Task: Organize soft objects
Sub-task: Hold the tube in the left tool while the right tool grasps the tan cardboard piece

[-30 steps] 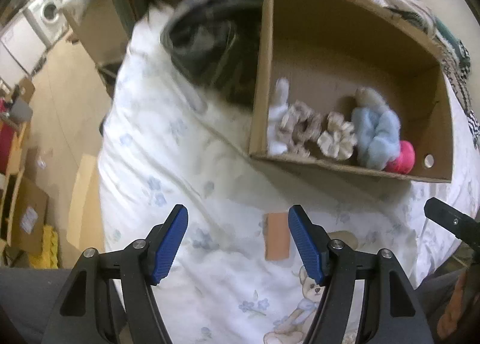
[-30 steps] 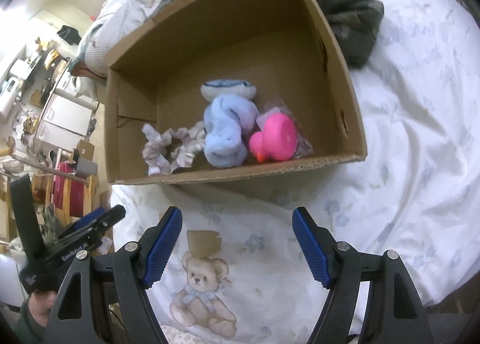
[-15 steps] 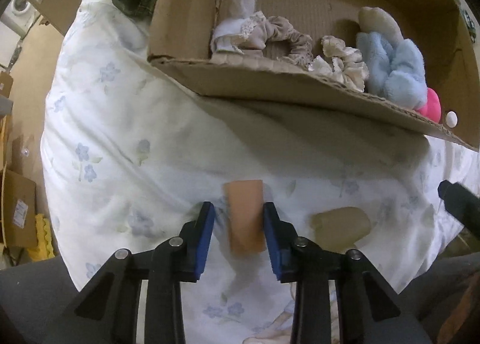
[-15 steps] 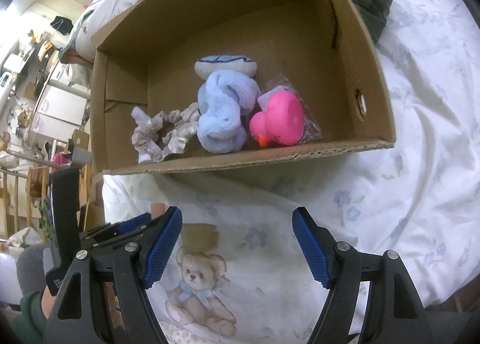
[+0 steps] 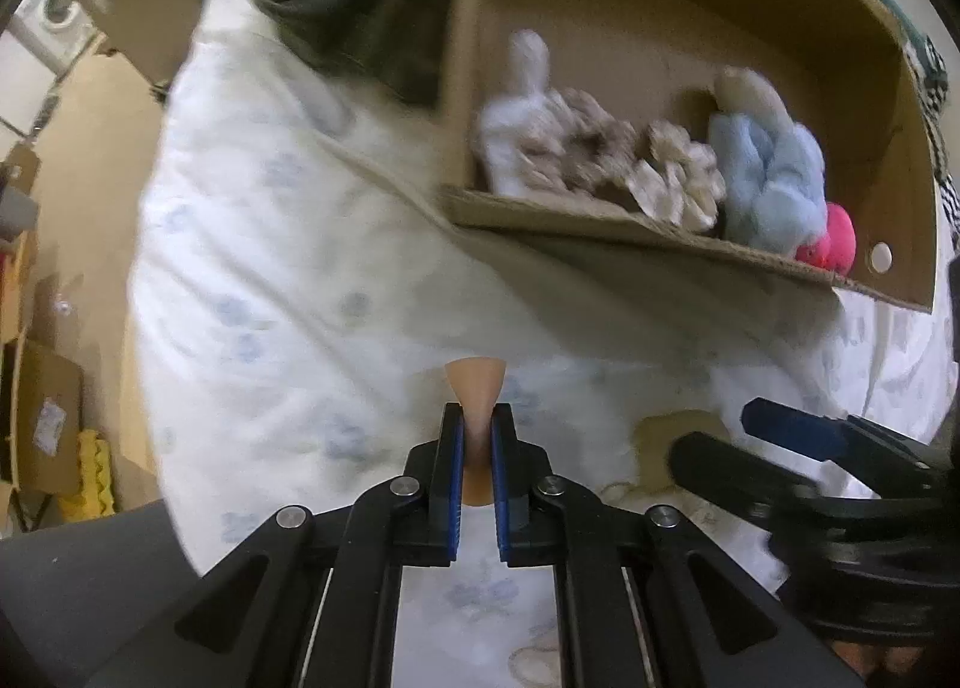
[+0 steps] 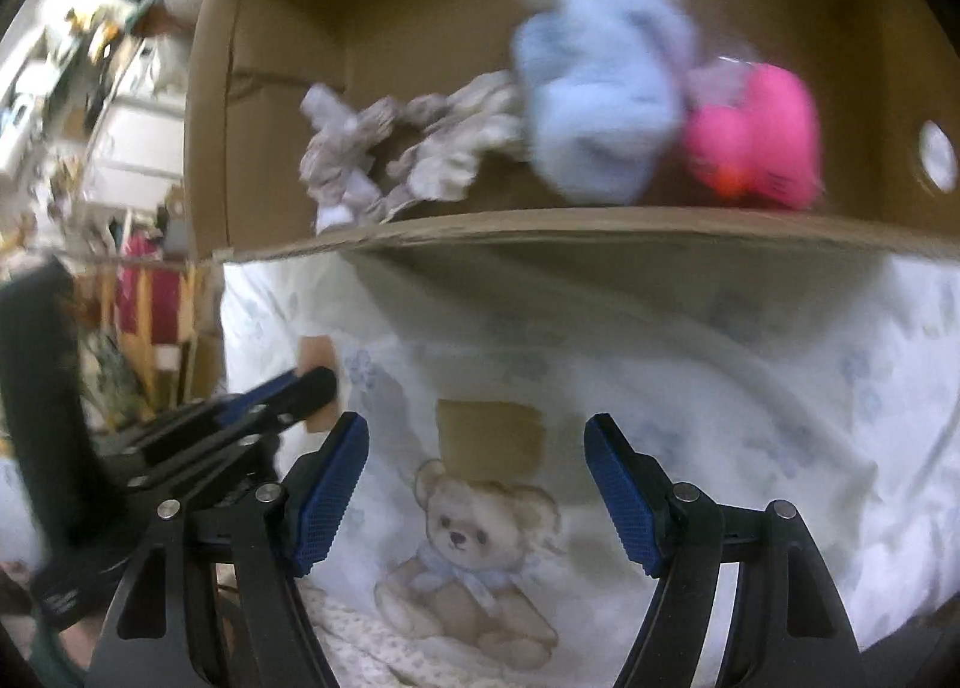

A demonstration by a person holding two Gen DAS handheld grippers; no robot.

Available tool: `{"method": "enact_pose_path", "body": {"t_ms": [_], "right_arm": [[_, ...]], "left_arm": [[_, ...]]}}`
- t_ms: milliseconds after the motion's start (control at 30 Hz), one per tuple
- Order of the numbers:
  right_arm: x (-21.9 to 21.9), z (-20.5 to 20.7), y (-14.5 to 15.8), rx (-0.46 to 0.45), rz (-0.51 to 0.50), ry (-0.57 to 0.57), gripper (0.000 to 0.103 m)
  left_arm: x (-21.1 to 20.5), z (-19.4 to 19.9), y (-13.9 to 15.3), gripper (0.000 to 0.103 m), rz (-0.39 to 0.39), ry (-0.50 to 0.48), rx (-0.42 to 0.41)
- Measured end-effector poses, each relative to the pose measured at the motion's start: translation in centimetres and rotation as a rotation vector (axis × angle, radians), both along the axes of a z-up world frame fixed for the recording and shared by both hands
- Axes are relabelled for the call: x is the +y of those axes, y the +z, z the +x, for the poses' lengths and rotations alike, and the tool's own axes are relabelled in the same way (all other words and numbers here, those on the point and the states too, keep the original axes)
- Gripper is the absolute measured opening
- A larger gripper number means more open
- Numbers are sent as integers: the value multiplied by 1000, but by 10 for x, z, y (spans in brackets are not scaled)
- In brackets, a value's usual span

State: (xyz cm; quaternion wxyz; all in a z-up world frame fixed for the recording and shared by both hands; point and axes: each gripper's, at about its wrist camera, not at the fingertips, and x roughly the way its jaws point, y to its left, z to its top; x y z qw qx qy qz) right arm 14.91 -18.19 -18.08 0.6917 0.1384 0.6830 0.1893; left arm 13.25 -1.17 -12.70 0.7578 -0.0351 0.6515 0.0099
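Observation:
My left gripper is shut on a small peach sponge, squeezing it just above the white floral bedsheet. It also shows in the right wrist view, at the left. My right gripper is open and empty, with a tan sponge lying on the sheet between its fingers; the tan sponge shows in the left wrist view too. The cardboard box ahead holds scrunchies, a blue plush and a pink duck.
A dark green garment lies left of the box. A teddy bear print is on the sheet below my right gripper. The bed's left edge drops to a floor with cardboard boxes.
My left gripper has closed on the peach sponge and lifted it. My right gripper has moved down and forward over the tan sponge, closer to the box.

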Motion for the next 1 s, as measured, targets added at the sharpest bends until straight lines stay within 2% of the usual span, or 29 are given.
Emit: {"method": "enact_pose_path", "body": {"t_ms": [67,133,167,200,233,333,633,867,1000], "right_arm": [[11,-1,-4,-8,-43,39,74],[20,-4,-10,2,-69,75,58],[23,-6,-13,9,-75,90,56],[26,-8,-15,2,-92,108,46],[28,-9,-14,-13,-108,125,30],[28,-9,-8,-37,-73,139,8],[12,-12,37,-156,42,97,7],[-3,-14,42,-178,17,98,7],[-17,-15,47,-189,28,76,7]], "left_arm": [[-2,-6,10,8,-4,4,-22],[3,-9,18,8,-8,8,-37],[5,-9,20,8,-14,11,-36],[4,-9,21,8,-19,14,-32],[3,-9,21,8,-21,13,-31],[2,-7,20,8,-19,10,-25],[11,-8,11,8,-25,10,-33],[7,-8,13,8,-32,3,-44],[1,-9,7,8,-35,-11,-25]]}}
